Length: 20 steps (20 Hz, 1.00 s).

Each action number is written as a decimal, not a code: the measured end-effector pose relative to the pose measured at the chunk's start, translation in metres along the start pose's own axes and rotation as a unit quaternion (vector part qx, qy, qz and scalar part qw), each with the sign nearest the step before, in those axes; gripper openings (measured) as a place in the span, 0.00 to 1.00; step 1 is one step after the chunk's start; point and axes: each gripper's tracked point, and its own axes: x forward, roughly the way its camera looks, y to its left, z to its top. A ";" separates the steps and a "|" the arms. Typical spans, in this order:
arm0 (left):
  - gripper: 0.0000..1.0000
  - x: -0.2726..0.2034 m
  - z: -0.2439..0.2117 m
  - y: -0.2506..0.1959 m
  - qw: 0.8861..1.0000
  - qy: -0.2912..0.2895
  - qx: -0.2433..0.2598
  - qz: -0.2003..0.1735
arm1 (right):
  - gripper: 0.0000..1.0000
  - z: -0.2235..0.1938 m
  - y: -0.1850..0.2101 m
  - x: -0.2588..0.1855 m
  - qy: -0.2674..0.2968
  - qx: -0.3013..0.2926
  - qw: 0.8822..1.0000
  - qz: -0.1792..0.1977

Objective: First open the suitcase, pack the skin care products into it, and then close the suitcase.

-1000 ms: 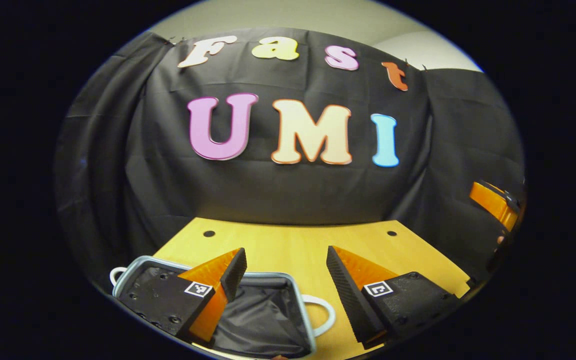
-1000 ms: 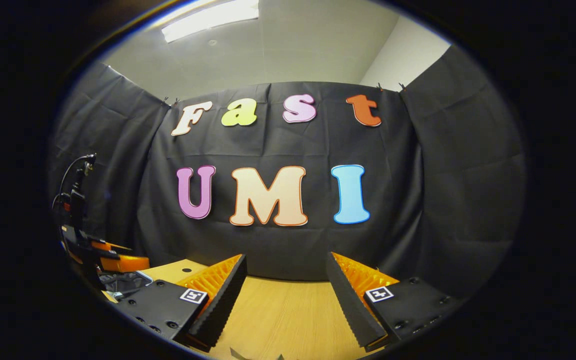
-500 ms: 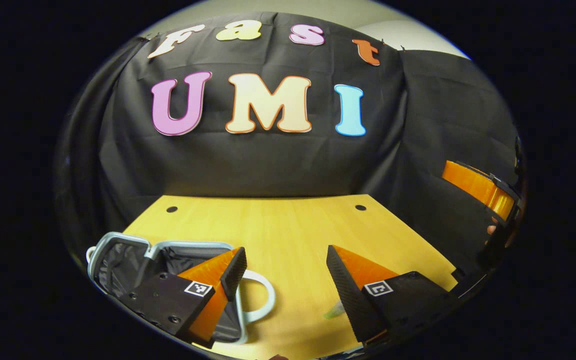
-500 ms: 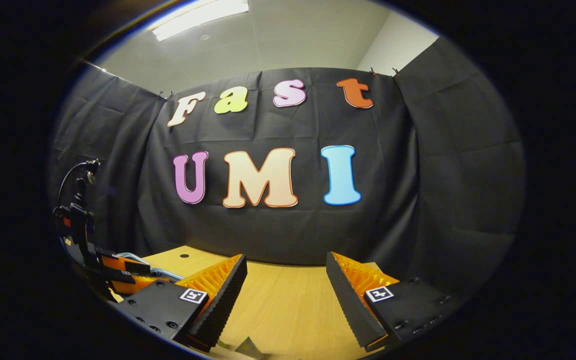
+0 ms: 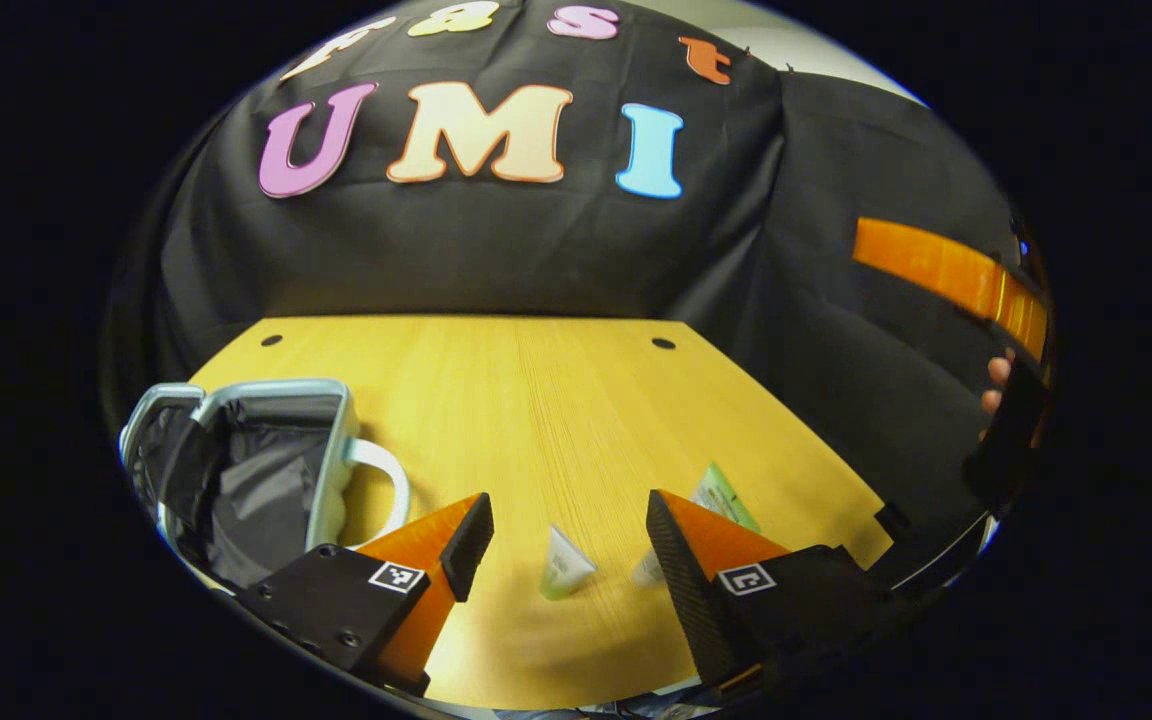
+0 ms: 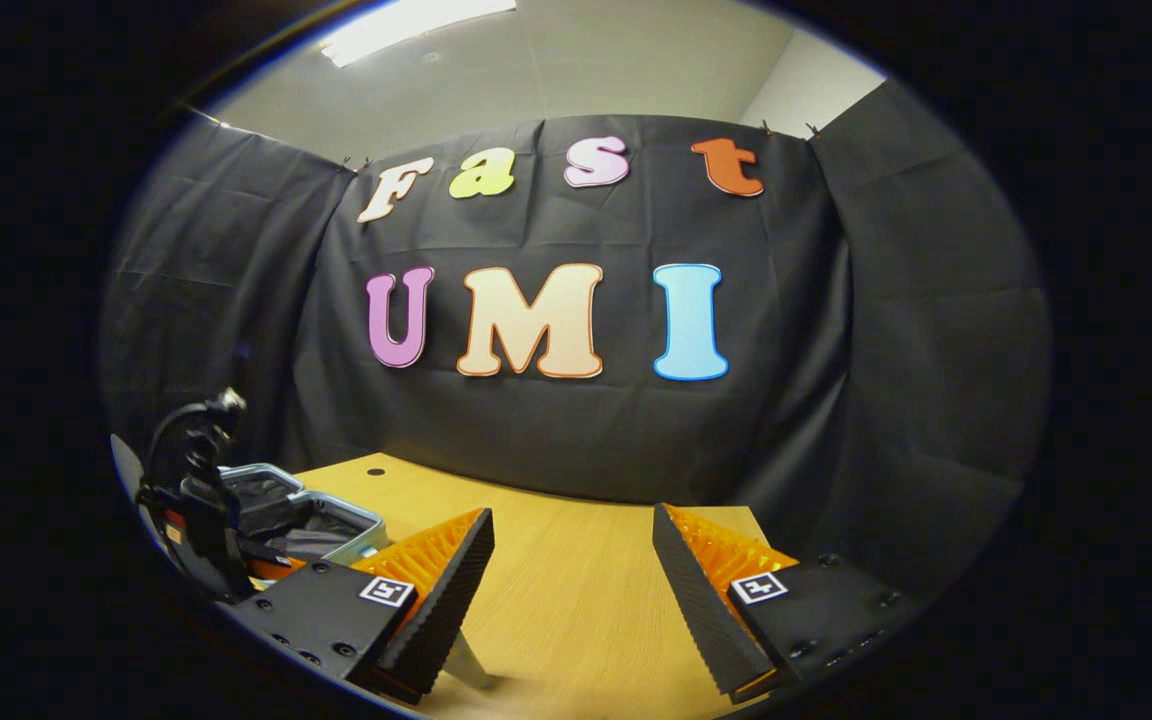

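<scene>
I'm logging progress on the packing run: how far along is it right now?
Done: the suitcase lies open on the table, and its dark lining shows nothing packed. In hand: the left gripper, open, points at a small tube lying between its fingers; a second tube lies beside it. The right gripper is open and holds nothing. Left: packing both tubes, then closing.

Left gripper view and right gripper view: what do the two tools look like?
Each tool, left and right, has two wedge-shaped fingers with ribbed inner faces on black bolted blocks bearing square black-and-white markers. In the right gripper view, a black cable loops above the left tool.
</scene>
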 end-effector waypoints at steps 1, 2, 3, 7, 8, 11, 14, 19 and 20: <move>0.89 0.006 -0.009 -0.001 1.000 0.007 -0.004 0.000 | 0.99 -0.004 0.003 -0.001 0.003 -0.001 1.000 0.007; 0.84 0.012 -0.016 -0.001 1.000 0.014 -0.008 0.002 | 1.00 -0.010 0.006 -0.003 0.008 -0.005 1.000 0.013; 0.84 0.017 -0.023 -0.001 1.000 0.020 -0.012 0.003 | 1.00 -0.016 0.010 -0.004 0.012 -0.008 1.000 0.021; 0.59 0.039 -0.044 0.004 0.999 0.043 -0.021 0.012 | 0.99 -0.046 0.042 -0.008 0.030 -0.007 0.997 0.076; 0.55 0.042 -0.048 0.007 0.998 0.050 -0.024 0.016 | 0.99 -0.059 0.046 -0.009 0.038 -0.009 0.996 0.083; 0.17 0.047 -0.047 0.010 0.997 0.061 -0.044 0.018 | 0.99 -0.097 0.061 -0.011 0.063 -0.022 0.993 0.099; 0.11 0.038 -0.031 0.013 0.997 0.061 -0.040 0.020 | 0.99 -0.132 0.078 -0.011 0.092 -0.021 0.988 0.120; 0.11 0.000 0.008 0.020 0.998 0.049 -0.019 0.040 | 0.99 -0.187 0.094 -0.007 0.133 -0.025 0.982 0.135; 0.11 -0.008 0.017 0.023 0.998 0.044 -0.015 0.046 | 0.99 -0.197 0.096 -0.004 0.141 -0.023 0.980 0.136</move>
